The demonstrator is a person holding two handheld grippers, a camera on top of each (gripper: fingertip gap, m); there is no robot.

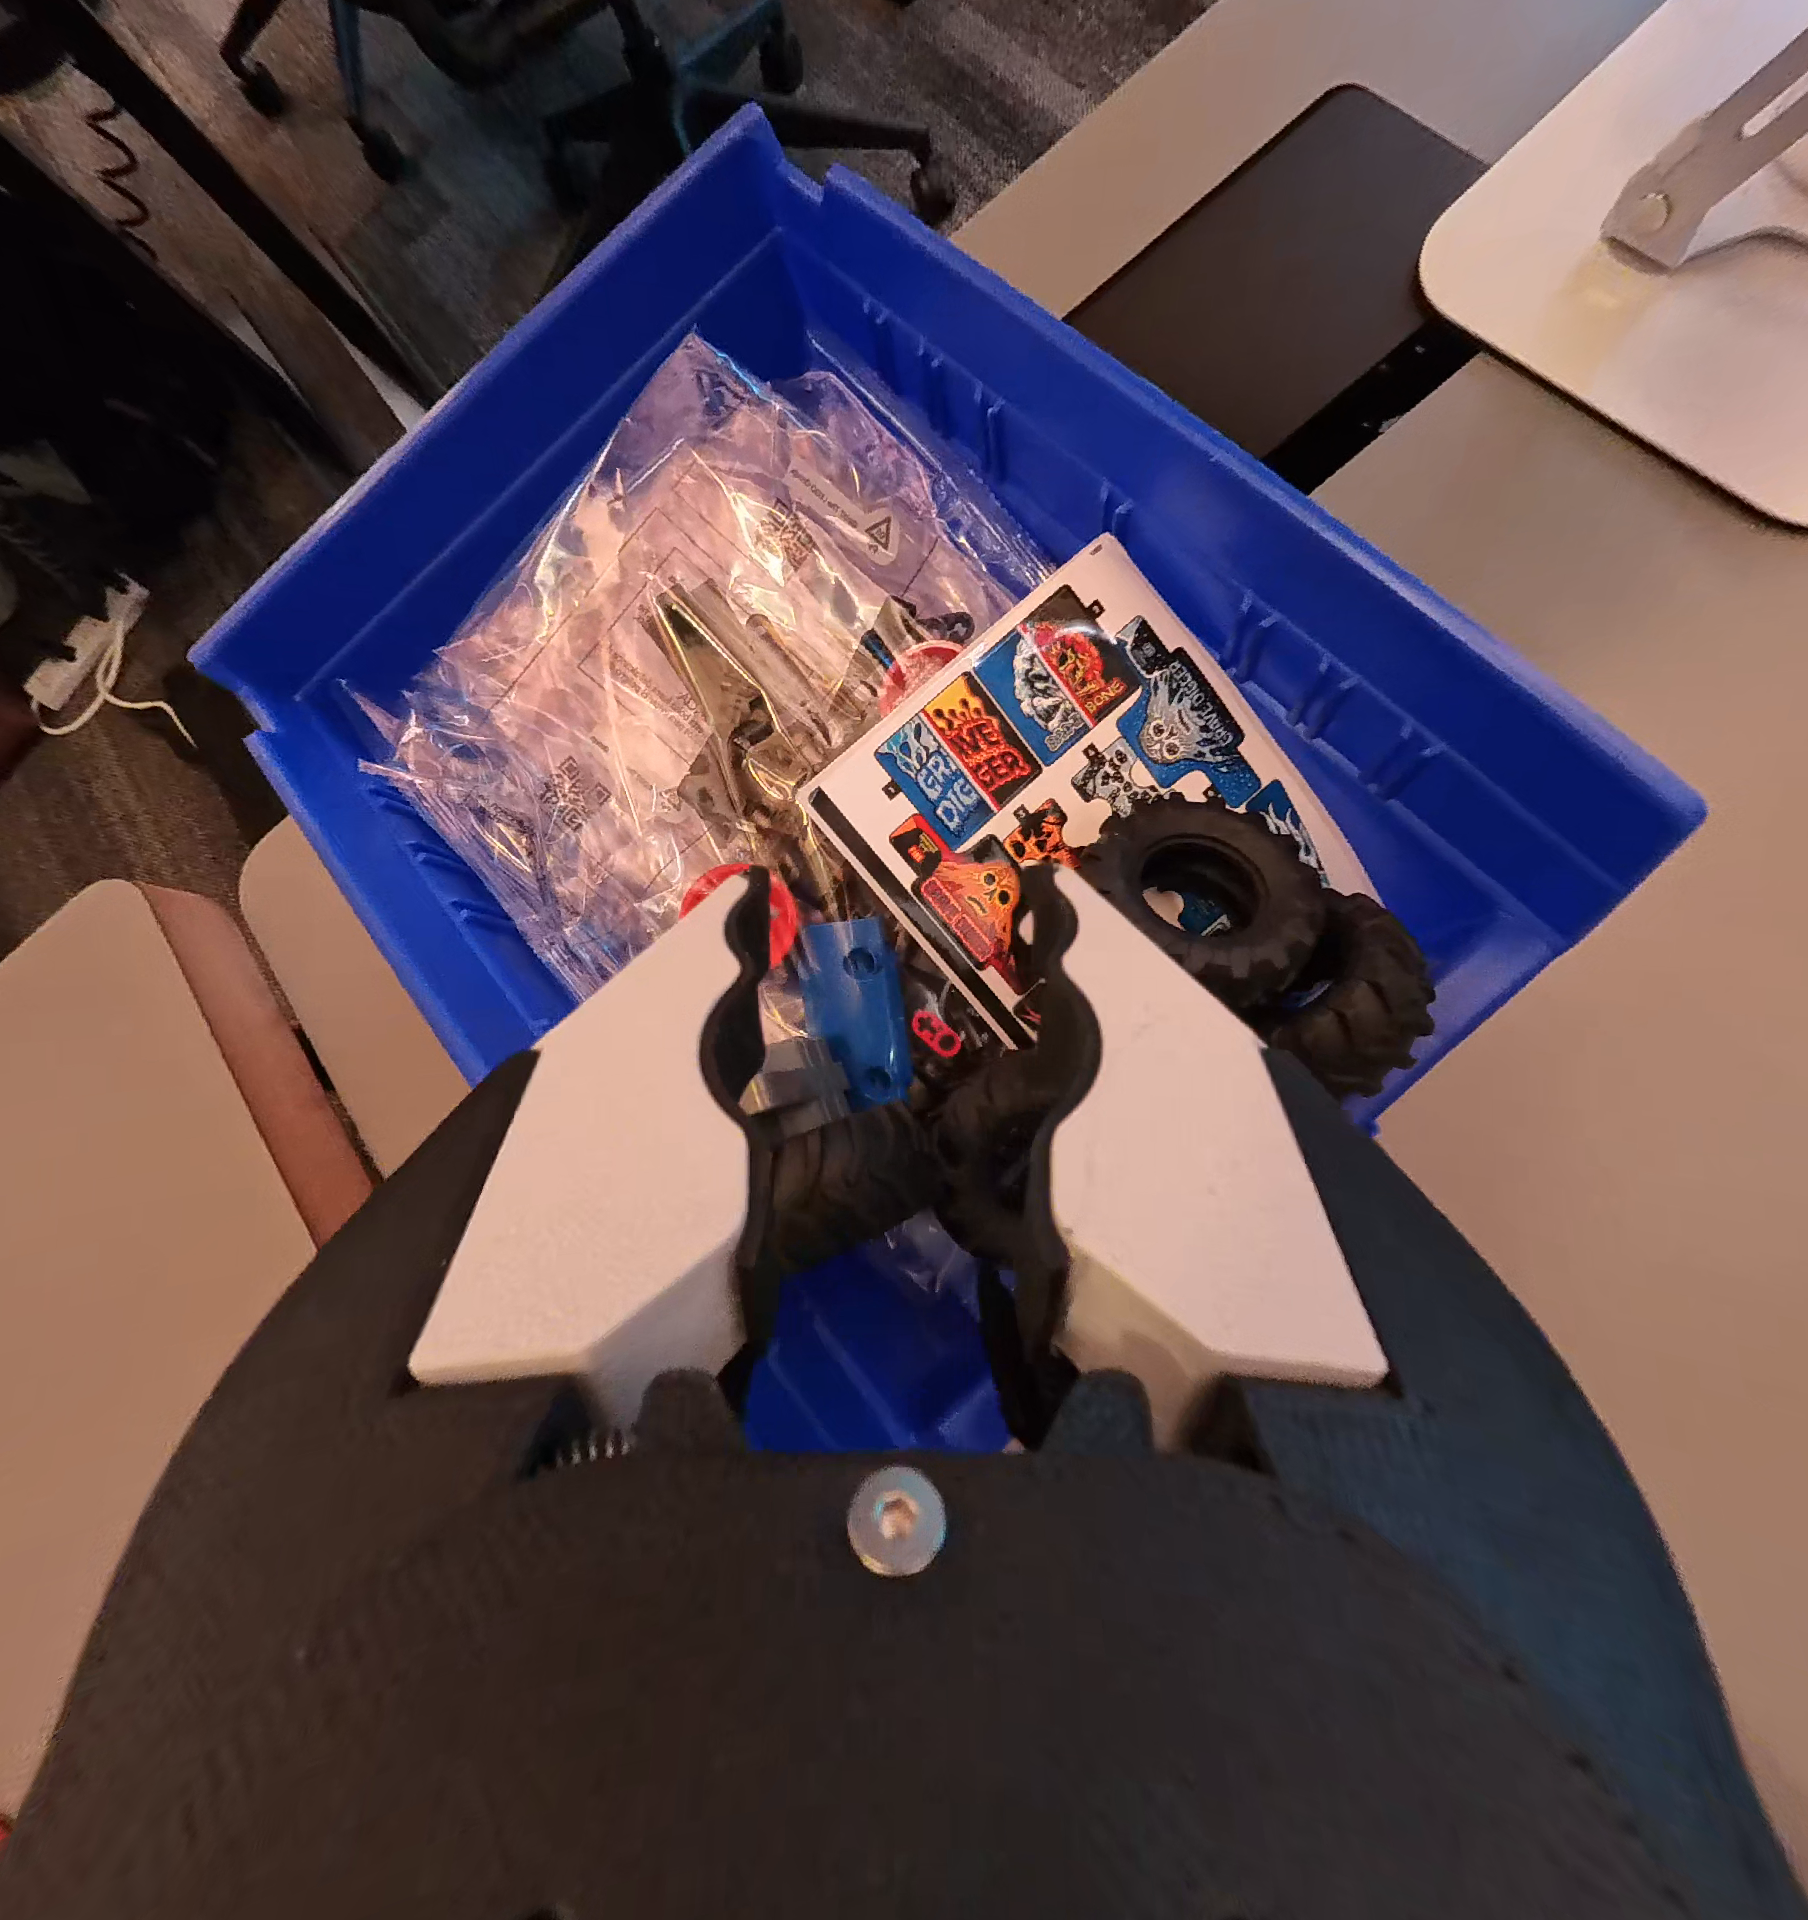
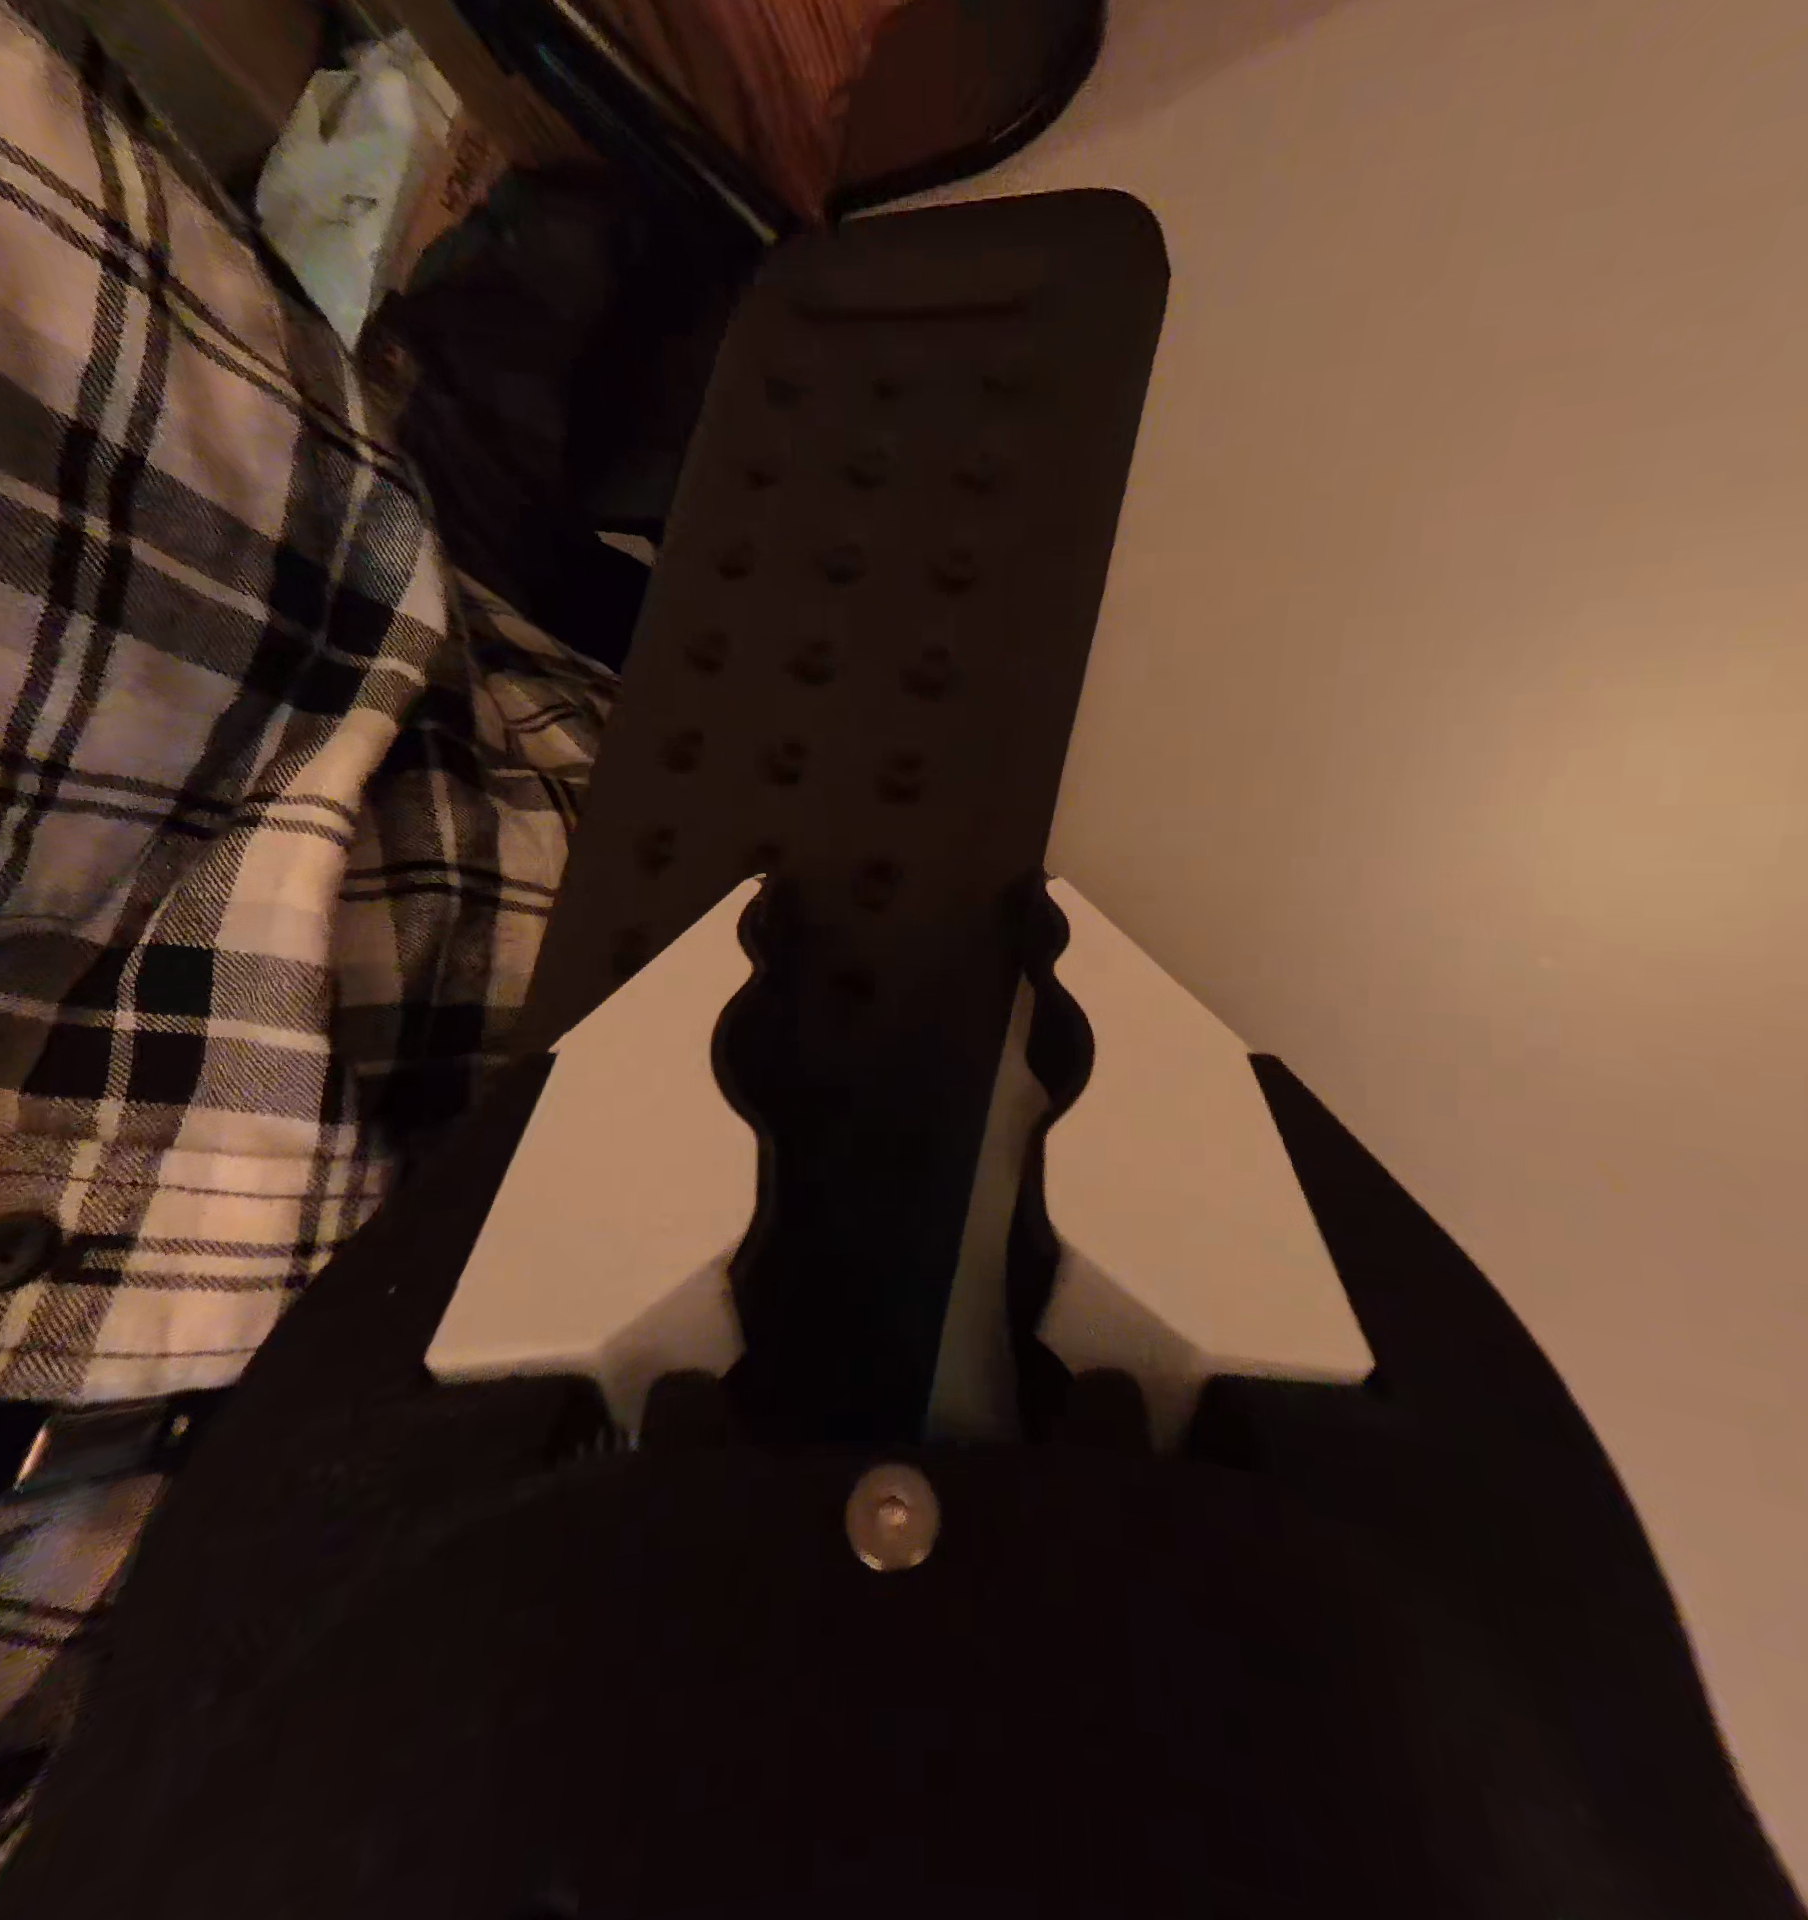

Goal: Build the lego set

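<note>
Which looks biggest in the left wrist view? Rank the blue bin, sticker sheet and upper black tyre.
1. blue bin
2. sticker sheet
3. upper black tyre
The tyre lies on the sheet, so nearness barely skews this.

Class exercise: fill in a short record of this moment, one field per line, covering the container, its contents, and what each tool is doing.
Container: blue bin on a pale table
Contents: crumpled clear plastic bags, sticker sheet, black tyres, small blue piece
Left tool: open, above the near end of the bin, the blue piece and a tyre showing between its fingers
Right tool: a dark studded plate runs between its fingers; grip cannot be told
Background: plaid shirt, white stand base
</note>
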